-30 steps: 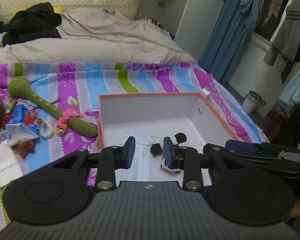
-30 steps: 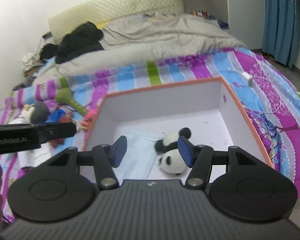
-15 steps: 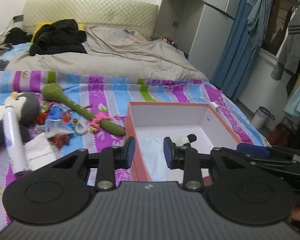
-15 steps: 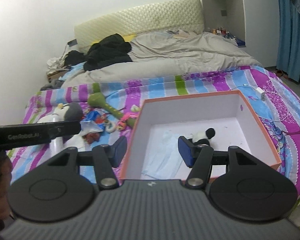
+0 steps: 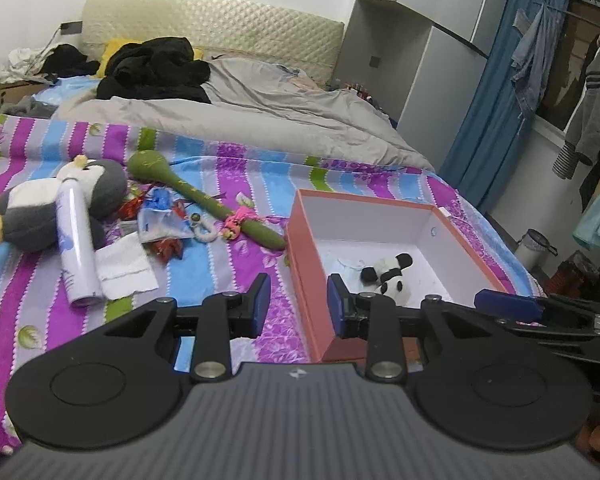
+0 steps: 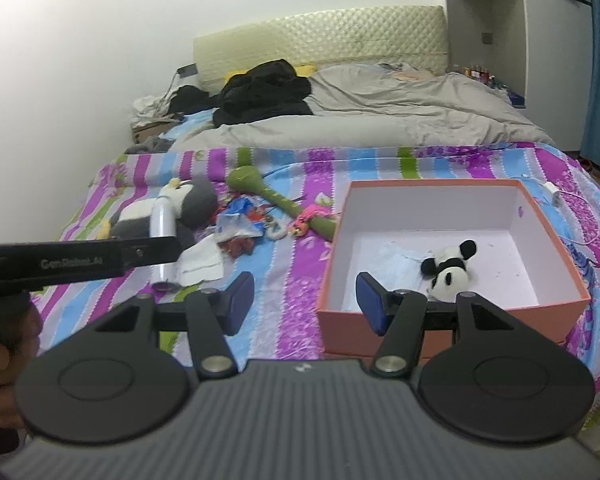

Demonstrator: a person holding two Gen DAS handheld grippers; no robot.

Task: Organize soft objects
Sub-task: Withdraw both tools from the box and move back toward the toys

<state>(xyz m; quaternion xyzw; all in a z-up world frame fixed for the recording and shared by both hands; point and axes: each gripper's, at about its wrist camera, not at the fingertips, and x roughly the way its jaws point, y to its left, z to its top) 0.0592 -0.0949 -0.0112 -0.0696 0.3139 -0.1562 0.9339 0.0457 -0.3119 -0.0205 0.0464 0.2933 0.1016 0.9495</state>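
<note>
Panda [image 6: 449,270]: small plush, black and white, lying on its side inside the box [image 6: 540,220], near the box's front wall, partly on a crumpled pale blue cloth [image 6: 396,260]. Box is rigid card, orange outside, white inside, rectangular, open top; it sits near the bed's foot edge on the right side of the striped sheet [image 6: 284,280].

Left of the box, a loose pile on the sheet:
- green club toy [image 5: 204,200], long soft stem with a round head, pink trinket tied near its thin end
- penguin [image 5: 44,208], fat grey and white plush with yellow feet, near the bed's left edge
- white spray can [image 5: 74,240], smooth cylinder, lying across the penguin
- folded white tissue [image 5: 124,268] just beside the can
- crinkly blue and red wrappers [image 5: 160,224] between can and club

Grey duvet [image 6: 380,120] and a black clothes heap [image 6: 264,92] up by the quilted headboard.

Left gripper [image 5: 295,300]: blue pads apart, nothing between them, hanging off the box's front left corner. Right gripper [image 6: 304,300]: pads wider apart, empty, over the box's front wall.

Versus a second ago: both grippers have pulled back and up from over the box; the panda was right at the fingertips then, now well clear. Penguin, can and tissue have come into view. Jaw gaps unchanged.
</note>
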